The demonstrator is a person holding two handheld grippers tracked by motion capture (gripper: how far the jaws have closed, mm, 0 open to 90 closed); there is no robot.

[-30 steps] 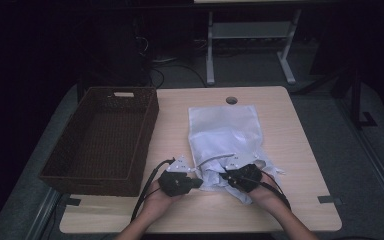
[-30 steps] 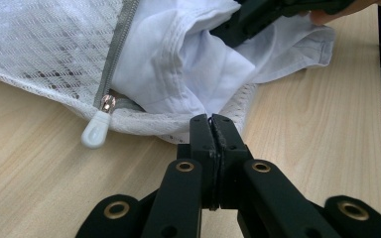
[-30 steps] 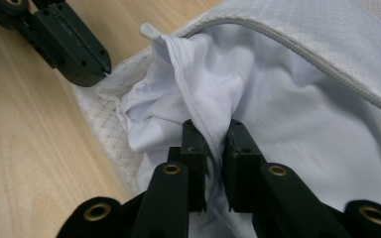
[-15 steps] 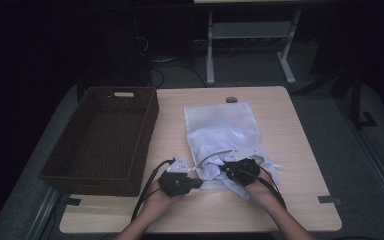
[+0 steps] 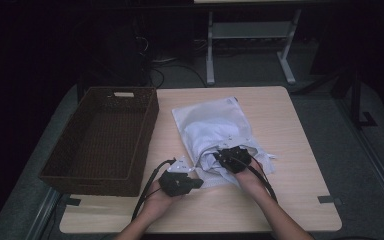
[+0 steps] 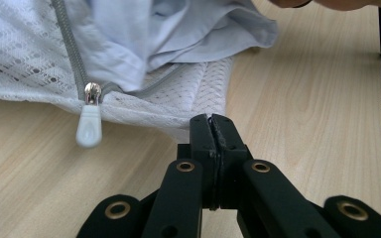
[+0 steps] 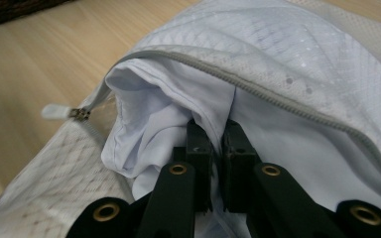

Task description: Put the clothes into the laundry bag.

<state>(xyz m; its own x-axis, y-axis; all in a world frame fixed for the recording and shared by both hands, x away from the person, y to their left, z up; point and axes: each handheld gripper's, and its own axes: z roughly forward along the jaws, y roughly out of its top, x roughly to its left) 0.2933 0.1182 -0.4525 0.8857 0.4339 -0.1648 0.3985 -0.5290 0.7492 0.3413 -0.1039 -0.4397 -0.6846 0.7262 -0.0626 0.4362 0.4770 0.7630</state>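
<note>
Left tongs (image 6: 212, 119): my jaws pinch the mesh bag's (image 6: 178, 94) corner hem.
Right tongs (image 7: 217, 126): my jaws clamp the pale garment (image 7: 163, 114) at the bag's zipper (image 7: 278, 101) mouth.

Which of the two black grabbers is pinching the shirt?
The right gripper: it is shut on a fold of the pale shirt at the bag's open zipper. The left gripper pinches the mesh bag edge instead.
</note>
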